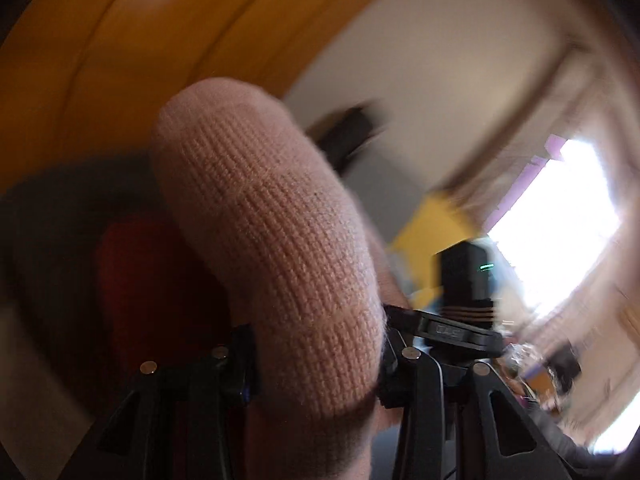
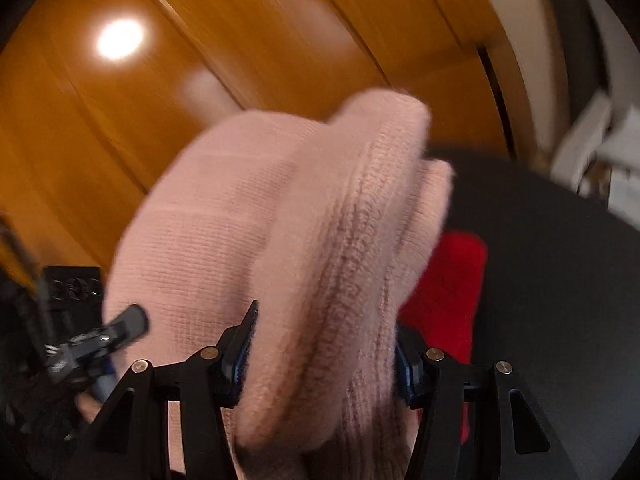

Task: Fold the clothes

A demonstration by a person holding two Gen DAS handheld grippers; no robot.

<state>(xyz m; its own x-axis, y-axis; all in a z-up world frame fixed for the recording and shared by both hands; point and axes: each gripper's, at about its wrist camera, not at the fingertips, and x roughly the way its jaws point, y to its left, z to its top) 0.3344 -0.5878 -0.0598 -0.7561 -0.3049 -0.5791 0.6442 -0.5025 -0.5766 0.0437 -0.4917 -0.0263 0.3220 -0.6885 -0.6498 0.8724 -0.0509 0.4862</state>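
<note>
Pink knit fills jaws; red cloth beyond.

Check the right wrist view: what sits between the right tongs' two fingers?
A thick bunch of the pink knit sweater fills the gap of the right tongs, both pads pressing it. The right wrist view shows this.

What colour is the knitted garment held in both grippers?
Pale pink; the sweater shows sharpest in the left wrist view.

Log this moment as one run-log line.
task: fold clothes | left gripper: shut on pink knit garment | right gripper: shut on pink knit garment | beneath: red cloth | view: motion-blurred
</note>
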